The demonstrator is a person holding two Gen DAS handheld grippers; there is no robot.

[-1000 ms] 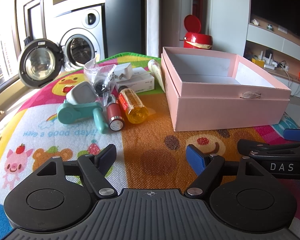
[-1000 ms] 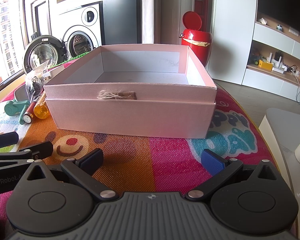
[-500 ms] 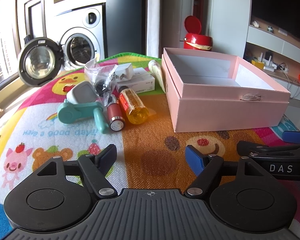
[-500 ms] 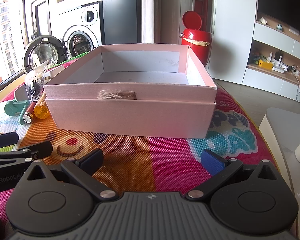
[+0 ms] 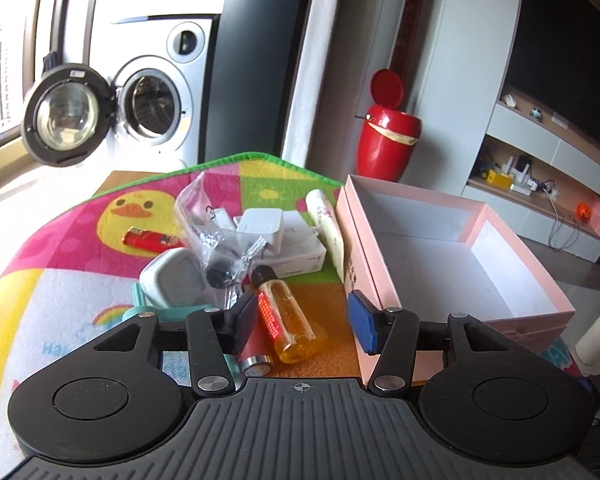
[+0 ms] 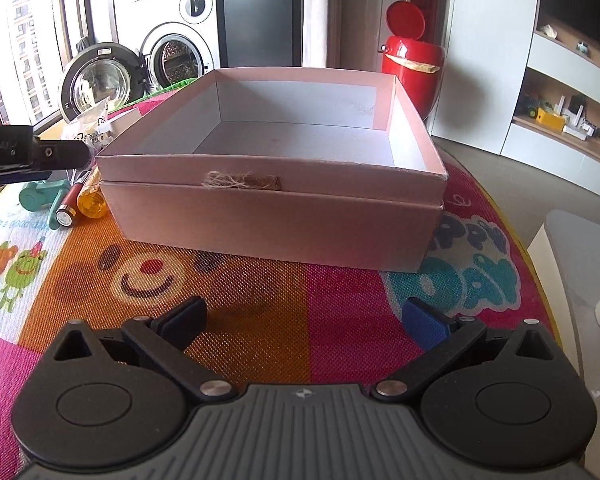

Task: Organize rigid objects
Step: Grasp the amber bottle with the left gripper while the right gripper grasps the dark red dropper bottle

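Left gripper (image 5: 302, 322) hangs over the clutter pile, fingers apart, nothing between them; the amber bottle (image 5: 286, 322) lies right in the gap below, cap end far, base near. Touching its left side is a pink tube (image 5: 254, 354) with a silver end, partly hidden under the left finger. Further left: teal tool (image 5: 168, 312) with a grey case (image 5: 172, 282) on it, then a crinkly clear bag (image 5: 220, 248) resting on white boxes (image 5: 296, 246); red lighter (image 5: 148, 240) far left on the mat (image 5: 60, 300); white tube (image 5: 328, 224) leaning along the box's left wall. Pink box (image 6: 276, 216) sits open and empty to the right of the pile, just beside the bottle. Right gripper (image 6: 304, 320) waits on the near side of the box, fingers wide apart, empty. Risks, my read: bottle is round and slick, so closing off-centre could squirt it sideways or roll it; the left finger could pinch the pink tube along with it, or snag the bag; the right finger is close to the box wall and may bump or shove the box on closing or lifting.
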